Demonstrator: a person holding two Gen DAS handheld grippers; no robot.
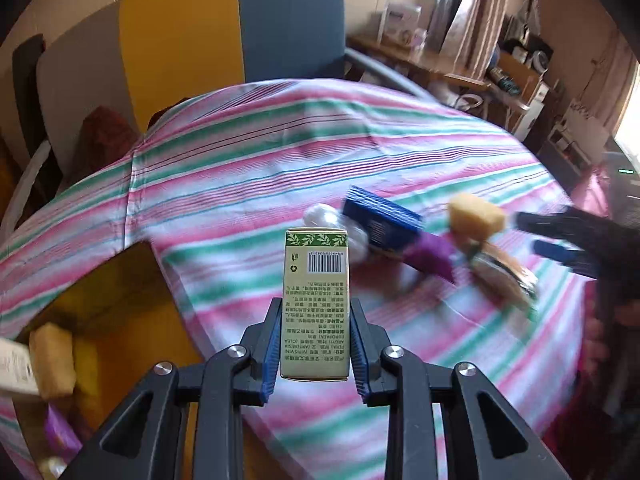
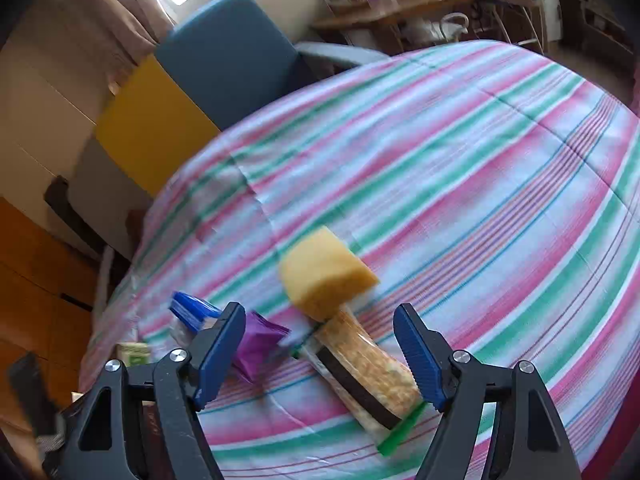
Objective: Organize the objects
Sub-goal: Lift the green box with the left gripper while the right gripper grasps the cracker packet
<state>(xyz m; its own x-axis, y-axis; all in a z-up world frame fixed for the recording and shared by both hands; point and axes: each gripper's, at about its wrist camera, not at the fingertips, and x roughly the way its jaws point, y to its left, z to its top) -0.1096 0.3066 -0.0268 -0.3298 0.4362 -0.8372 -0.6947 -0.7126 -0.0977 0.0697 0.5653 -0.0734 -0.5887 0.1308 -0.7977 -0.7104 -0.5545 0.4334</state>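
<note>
My left gripper (image 1: 315, 312) is shut on a tall green carton (image 1: 316, 300) with a barcode and holds it above the striped cloth. My right gripper (image 2: 320, 320) is open and empty, just above a snack packet with a dark band (image 2: 368, 376); it shows at the right of the left wrist view (image 1: 568, 236). A yellow sponge (image 2: 326, 278) lies at the packet's far end. A purple packet (image 2: 256, 344), a blue box (image 1: 382, 220) and a white wrapped item (image 1: 324, 216) lie close by. The green carton also shows in the right wrist view (image 2: 134, 354).
An open cardboard box (image 1: 120, 300) at the left holds a yellow sponge (image 1: 54, 360), a white box (image 1: 16, 368) and a purple packet (image 1: 60, 432). The striped cloth (image 1: 280, 152) covers the surface. A blue chair (image 1: 292, 20) and a yellow one (image 1: 180, 40) stand behind.
</note>
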